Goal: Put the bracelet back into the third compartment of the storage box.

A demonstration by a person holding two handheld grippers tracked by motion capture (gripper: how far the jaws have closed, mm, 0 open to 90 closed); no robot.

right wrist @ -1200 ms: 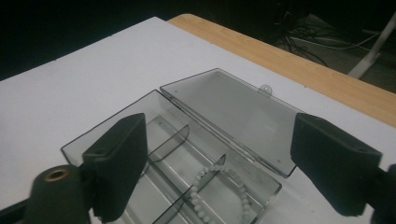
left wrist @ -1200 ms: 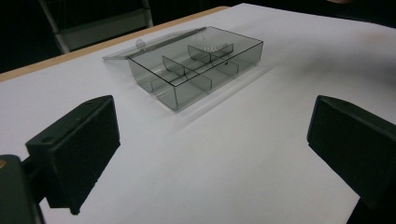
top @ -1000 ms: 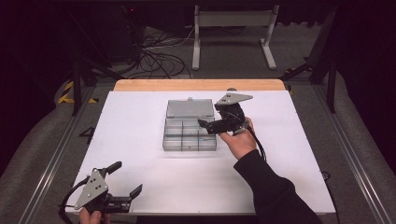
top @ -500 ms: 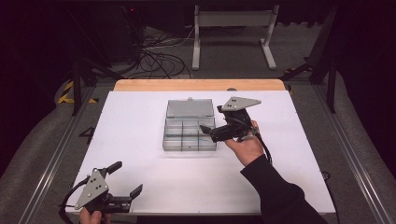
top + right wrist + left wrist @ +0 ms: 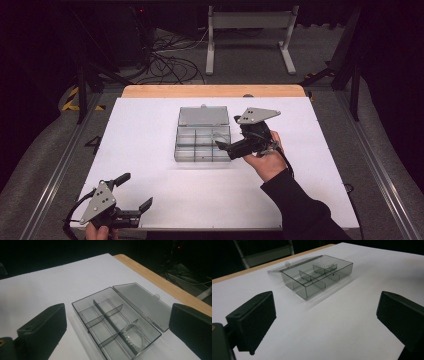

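Note:
A clear grey compartment box (image 5: 196, 148) lies mid-table with its lid (image 5: 203, 116) folded flat behind it. A white bead bracelet (image 5: 136, 336) rests in one end compartment, also visible as the bracelet (image 5: 325, 265) at the box's far end. My right gripper (image 5: 227, 132) hovers just right of the box and points at it. Its jaws have just been opening and stand open with nothing between them. My left gripper (image 5: 136, 190) sits open at the table's near left corner, far from the box (image 5: 317, 277), with nothing held.
The white tabletop (image 5: 150, 125) has a wooden strip (image 5: 210, 91) along its far edge. Metal rails run down both sides. Cables and a stand's legs lie on the dark floor beyond the table.
The right gripper has drawn back from over the box, to the right and slightly up, and its jaws have widened. The left gripper has stayed put.

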